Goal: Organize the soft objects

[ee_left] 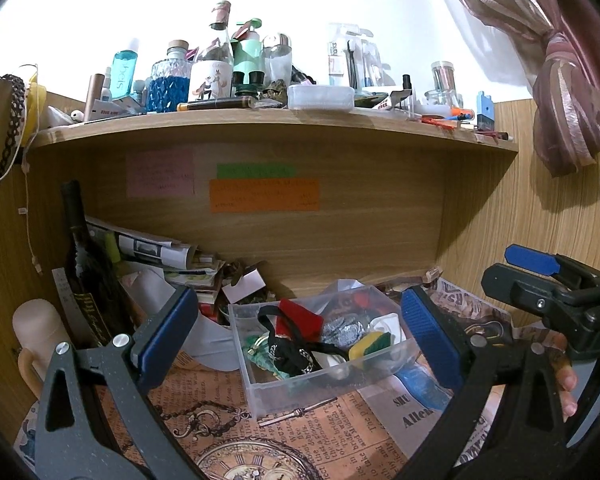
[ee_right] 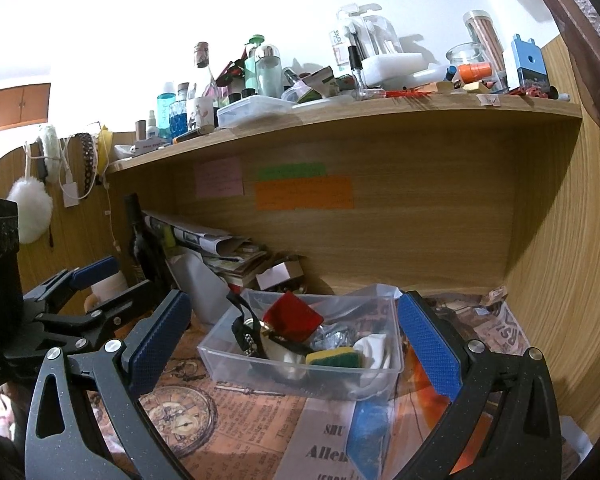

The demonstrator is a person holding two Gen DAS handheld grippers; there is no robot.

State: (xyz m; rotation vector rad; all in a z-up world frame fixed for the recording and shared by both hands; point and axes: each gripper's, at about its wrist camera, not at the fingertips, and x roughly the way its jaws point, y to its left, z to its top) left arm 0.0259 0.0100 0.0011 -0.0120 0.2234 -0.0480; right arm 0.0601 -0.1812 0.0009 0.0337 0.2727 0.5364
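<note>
A clear plastic bin (ee_left: 300, 390) (ee_right: 276, 376) stands on the printed paper mat under the shelf. In it lie a red cloth (ee_left: 300, 318) (ee_right: 292, 316), a black strap (ee_left: 296, 344) (ee_right: 242, 326), a yellow-green sponge (ee_left: 370, 344) (ee_right: 334, 357) and a white cloth (ee_left: 388, 326) (ee_right: 374, 346). My left gripper (ee_left: 300, 340) is open, its blue pads wide on either side of the bin and holding nothing. My right gripper (ee_right: 294, 344) is open too and frames the bin from the right. Each gripper shows in the other's view: right gripper (ee_left: 504, 270), left gripper (ee_right: 130, 278).
A wooden shelf (ee_left: 276, 128) crowded with bottles and jars overhangs the bin. A dark wine bottle (ee_left: 84, 264) and stacked papers (ee_left: 160, 252) stand at the back left. A wood wall (ee_right: 560, 240) closes the right side. A blue flat item (ee_right: 370, 428) lies before the bin.
</note>
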